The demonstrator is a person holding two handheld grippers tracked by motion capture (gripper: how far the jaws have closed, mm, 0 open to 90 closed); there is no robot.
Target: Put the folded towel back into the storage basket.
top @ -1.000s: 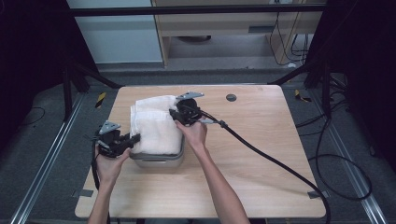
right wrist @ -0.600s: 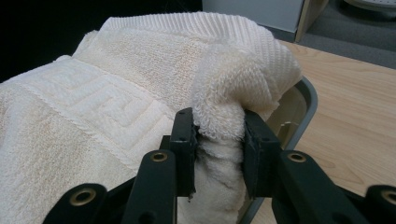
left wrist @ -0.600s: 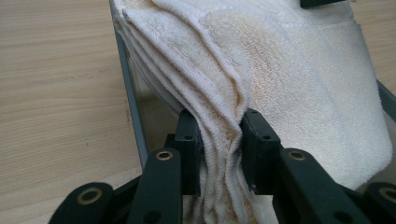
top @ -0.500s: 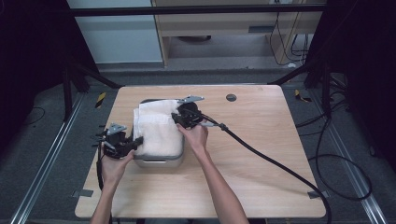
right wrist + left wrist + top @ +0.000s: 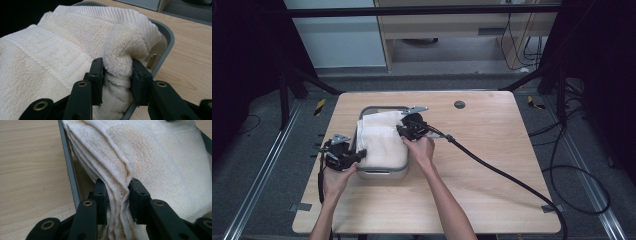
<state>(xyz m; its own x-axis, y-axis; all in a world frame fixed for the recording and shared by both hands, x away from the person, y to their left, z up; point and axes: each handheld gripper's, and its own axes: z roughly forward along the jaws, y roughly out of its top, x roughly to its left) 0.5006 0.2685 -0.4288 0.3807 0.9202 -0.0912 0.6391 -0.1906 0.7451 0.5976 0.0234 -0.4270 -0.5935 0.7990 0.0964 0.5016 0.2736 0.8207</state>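
From the high view, a folded white towel lies in and over a grey tray on the left half of the wooden table. My left gripper meets the towel at its left near corner, and my right gripper meets it along its right side, farther back. My left hand sits beside the tray's left wall; my right hand rests just right of the tray, with the cable trailing off across the table toward the right near corner.

In the left gripper view, my jaws are pinching a bunched stack of towel edges between the pads. The tray's rim runs just to the left, with bare table beyond.

In the right gripper view, my jaws are pinching a rounded fold of the towel, which bulges up between the pads. The tray's rim curves around on the right.
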